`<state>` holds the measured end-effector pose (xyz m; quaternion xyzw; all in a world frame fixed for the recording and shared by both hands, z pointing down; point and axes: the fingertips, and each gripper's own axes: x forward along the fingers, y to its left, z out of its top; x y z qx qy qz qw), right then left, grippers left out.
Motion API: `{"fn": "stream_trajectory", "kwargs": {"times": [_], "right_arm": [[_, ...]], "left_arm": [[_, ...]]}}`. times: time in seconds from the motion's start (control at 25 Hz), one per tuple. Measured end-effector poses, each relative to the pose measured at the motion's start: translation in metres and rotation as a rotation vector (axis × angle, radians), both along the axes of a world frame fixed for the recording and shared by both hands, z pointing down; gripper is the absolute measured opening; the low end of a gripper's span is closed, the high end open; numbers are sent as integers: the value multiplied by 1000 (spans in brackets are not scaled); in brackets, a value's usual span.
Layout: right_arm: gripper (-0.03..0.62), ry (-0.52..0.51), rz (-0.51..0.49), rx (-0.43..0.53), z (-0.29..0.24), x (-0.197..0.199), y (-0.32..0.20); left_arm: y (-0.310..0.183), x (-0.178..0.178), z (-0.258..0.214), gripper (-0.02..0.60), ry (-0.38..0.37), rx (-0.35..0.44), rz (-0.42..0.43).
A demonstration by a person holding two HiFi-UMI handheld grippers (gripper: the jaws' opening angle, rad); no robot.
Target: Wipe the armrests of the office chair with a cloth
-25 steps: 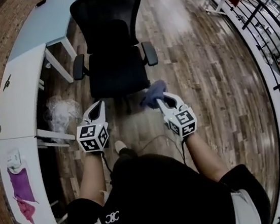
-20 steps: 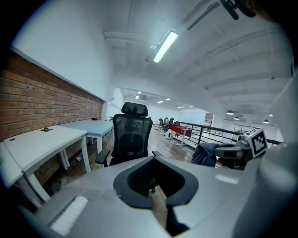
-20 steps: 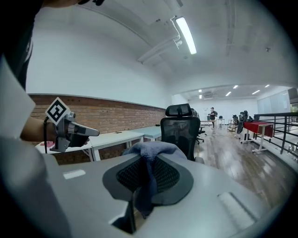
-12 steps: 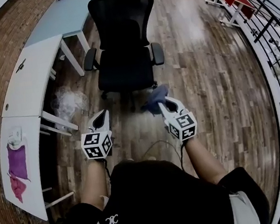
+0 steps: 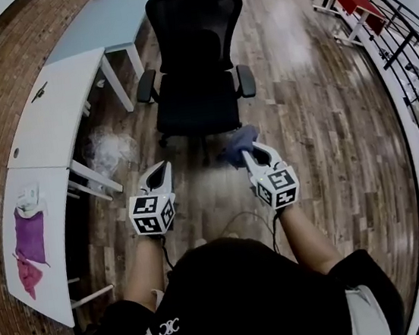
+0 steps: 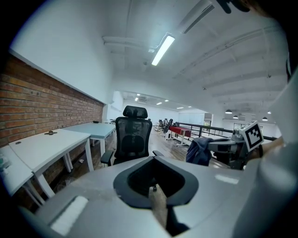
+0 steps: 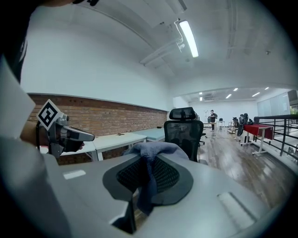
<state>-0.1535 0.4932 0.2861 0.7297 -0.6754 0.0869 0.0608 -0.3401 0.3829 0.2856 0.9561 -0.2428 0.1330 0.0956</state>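
Far left, a white desk [image 5: 43, 123] runs along the brick wall, with a purple rag [image 5: 31, 236] lying on its near end. Some crumpled clear plastic [image 5: 107, 147] sits on the wooden floor beside the desk leg.

My left gripper [image 5: 162, 166] is raised in front of me, its jaws pressed together with nothing between them. It points toward the black office chair [image 5: 194, 65], which stands ahead with its seat facing me, well apart from both tools. The chair's two armrests, one [image 5: 146, 87] on the desk side and the other [image 5: 246, 80] on the open-floor side, are bare; neither tool touches them.

The blue cloth [image 5: 239, 145] is bunched at the tip of my right gripper [image 5: 250, 150], level with the left one. In the right gripper view, the jaws are clenched on the cloth [image 7: 149, 153], a fold hanging down between them, and the chair [image 7: 184, 130] shows just beyond it.

Far right, a black railing [image 5: 415, 97] borders the floor.
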Motion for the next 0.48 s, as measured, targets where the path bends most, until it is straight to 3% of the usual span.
{"fn": "stream_trajectory", "kwargs": {"times": [0.48], "right_arm": [[44,22,7,4,-11,-14,-14]], "left_arm": [[-14,-8,2,6,13,-14,28]]}}
